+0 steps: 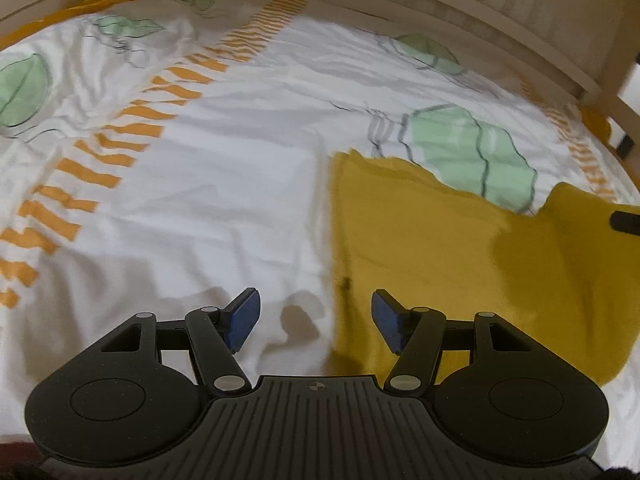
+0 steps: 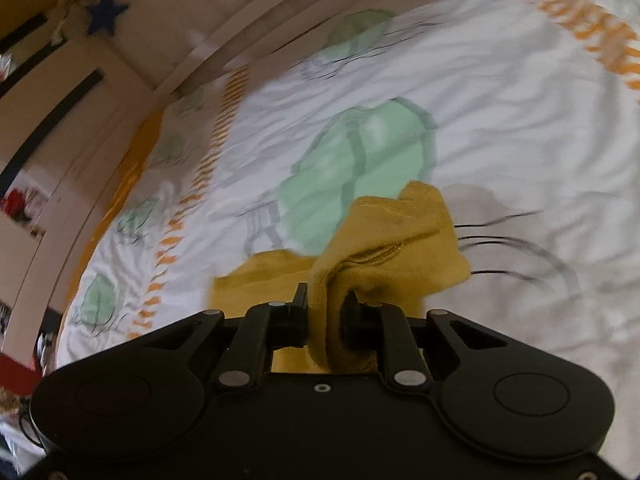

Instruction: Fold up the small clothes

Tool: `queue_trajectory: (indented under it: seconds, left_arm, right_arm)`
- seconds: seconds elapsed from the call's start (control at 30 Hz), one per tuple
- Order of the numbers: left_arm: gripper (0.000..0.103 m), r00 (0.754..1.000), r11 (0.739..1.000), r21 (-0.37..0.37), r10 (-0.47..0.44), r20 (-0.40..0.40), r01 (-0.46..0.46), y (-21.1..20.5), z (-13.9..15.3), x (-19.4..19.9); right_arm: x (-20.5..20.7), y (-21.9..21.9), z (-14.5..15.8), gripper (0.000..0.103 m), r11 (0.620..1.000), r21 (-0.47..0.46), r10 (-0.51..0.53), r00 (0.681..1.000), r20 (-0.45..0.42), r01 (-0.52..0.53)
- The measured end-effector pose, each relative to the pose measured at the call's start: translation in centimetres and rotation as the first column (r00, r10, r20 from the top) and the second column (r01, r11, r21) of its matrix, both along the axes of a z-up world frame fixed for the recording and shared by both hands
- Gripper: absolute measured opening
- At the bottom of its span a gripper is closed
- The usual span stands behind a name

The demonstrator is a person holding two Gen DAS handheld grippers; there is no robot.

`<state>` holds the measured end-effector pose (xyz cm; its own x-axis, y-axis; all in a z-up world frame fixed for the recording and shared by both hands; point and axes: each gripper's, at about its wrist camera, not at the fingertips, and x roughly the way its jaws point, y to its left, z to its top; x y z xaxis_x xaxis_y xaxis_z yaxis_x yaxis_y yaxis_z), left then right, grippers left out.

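A mustard-yellow garment [image 1: 440, 248] lies spread on the white patterned bedsheet [image 1: 224, 184], at the right of the left wrist view. My left gripper [image 1: 316, 320] is open and empty, hovering over the garment's left edge with its blue pads [image 1: 245, 318] apart. In the right wrist view my right gripper [image 2: 326, 312] is shut on a bunched fold of the yellow garment [image 2: 392, 240] and lifts it above the sheet [image 2: 520, 140]. A dark tip of the right gripper [image 1: 626, 222] shows at the far right of the left wrist view.
A wooden bed rail [image 1: 460, 12] runs along the far edge of the bed. The rail [image 2: 168, 80] also shows in the right wrist view, with a wall carrying a blue star [image 2: 106, 10] beyond it. The sheet has green leaf prints [image 1: 472, 152] and orange stripes [image 1: 132, 120].
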<state>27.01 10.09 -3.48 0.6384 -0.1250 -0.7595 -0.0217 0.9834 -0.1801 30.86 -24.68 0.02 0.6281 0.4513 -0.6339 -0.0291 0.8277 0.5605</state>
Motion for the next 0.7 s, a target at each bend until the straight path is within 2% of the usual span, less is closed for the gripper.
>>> queue_trajectory:
  seconds: [0.3, 0.43, 0.57, 0.7]
  left_arm:
    - [0.06, 0.996, 0.995, -0.037, 0.09, 0.024, -0.089, 3.7, 1.5, 0.3]
    - [0.06, 0.993, 0.993, -0.043, 0.112, 0.025, -0.111, 4.6, 1.7, 0.3]
    - [0.06, 0.993, 0.991, -0.055, 0.12, 0.016, -0.119, 5.1, 1.6, 0.4]
    - [0.06, 0.993, 0.991, -0.057, 0.119, 0.014, -0.118, 5.1, 1.6, 0.4]
  right_arm:
    - [2.6, 11.1, -2.1, 0.024, 0.994, 0.014, 0.108, 0.994, -0.031, -0.108]
    - [3.0, 15.2, -3.6, 0.024, 0.99, -0.053, 0.129, 0.99, -0.053, -0.131]
    - [2.9, 17.5, -4.6, 0.025, 0.984, -0.113, 0.133, 0.989, -0.068, -0.14]
    - [2.6, 19.2, -4.8, 0.031, 0.968, -0.181, 0.166, 0.984, -0.066, -0.175]
